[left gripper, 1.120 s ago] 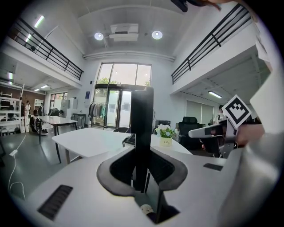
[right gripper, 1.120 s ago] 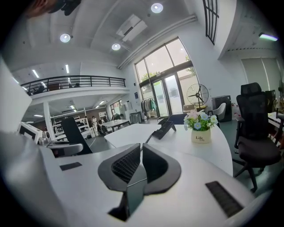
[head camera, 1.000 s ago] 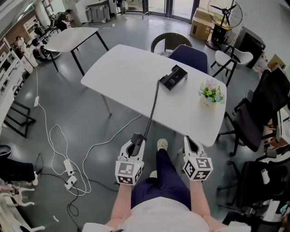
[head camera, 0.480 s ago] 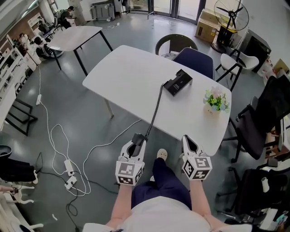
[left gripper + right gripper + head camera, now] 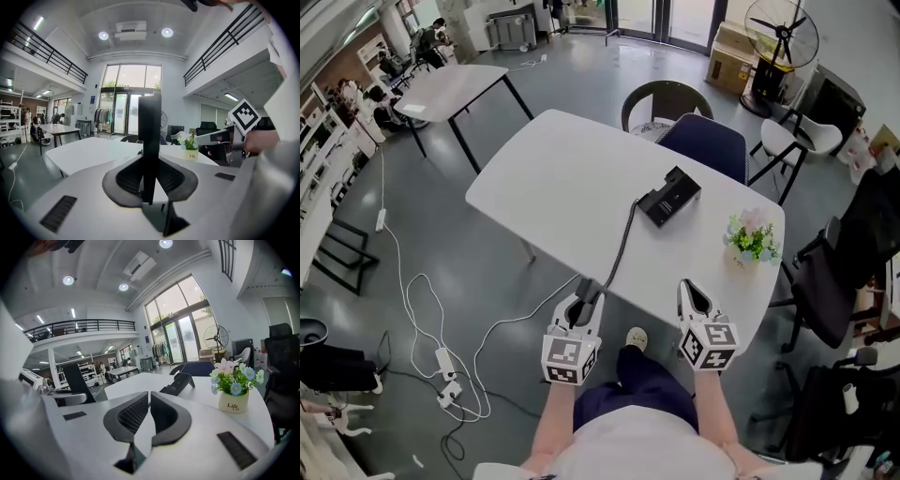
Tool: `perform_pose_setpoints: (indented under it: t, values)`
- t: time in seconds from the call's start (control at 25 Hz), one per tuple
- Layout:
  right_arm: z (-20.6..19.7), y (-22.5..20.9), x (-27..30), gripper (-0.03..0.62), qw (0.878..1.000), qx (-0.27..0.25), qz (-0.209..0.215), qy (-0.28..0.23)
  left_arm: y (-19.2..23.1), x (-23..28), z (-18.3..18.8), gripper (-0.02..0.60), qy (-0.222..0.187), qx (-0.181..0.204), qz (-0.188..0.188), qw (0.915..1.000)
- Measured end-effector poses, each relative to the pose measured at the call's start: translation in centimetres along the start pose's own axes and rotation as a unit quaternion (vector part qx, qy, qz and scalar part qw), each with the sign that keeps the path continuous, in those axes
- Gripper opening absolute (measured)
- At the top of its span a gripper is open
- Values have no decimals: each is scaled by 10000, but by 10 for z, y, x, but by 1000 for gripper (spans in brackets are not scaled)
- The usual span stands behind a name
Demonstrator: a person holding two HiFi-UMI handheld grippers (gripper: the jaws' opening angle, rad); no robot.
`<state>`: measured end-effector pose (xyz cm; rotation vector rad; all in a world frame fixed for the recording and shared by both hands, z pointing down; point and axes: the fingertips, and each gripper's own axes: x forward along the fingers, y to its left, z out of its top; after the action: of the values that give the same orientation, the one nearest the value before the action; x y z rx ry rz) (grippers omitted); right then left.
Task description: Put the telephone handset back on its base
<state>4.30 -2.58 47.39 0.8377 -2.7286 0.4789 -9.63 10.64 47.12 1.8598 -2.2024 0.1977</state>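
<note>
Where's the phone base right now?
In the head view the base sits on the white table, right of centre, with the flower pot to its right; its cord runs to the handset in the left gripper.

left hand-held gripper (image 5: pixel 583 302): jaws clamped | right hand-held gripper (image 5: pixel 692 296): jaws together

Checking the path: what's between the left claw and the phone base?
Head view: only the cord and bare table lie between left claw and base.
</note>
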Motion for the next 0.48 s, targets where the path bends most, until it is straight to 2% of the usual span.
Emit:
perform_pose_setpoints:
  t: [0.48]
  values:
    - [38, -29, 87, 40, 9999, -21, 119, 3, 38, 76, 32, 86, -53, 27, 98, 9999]
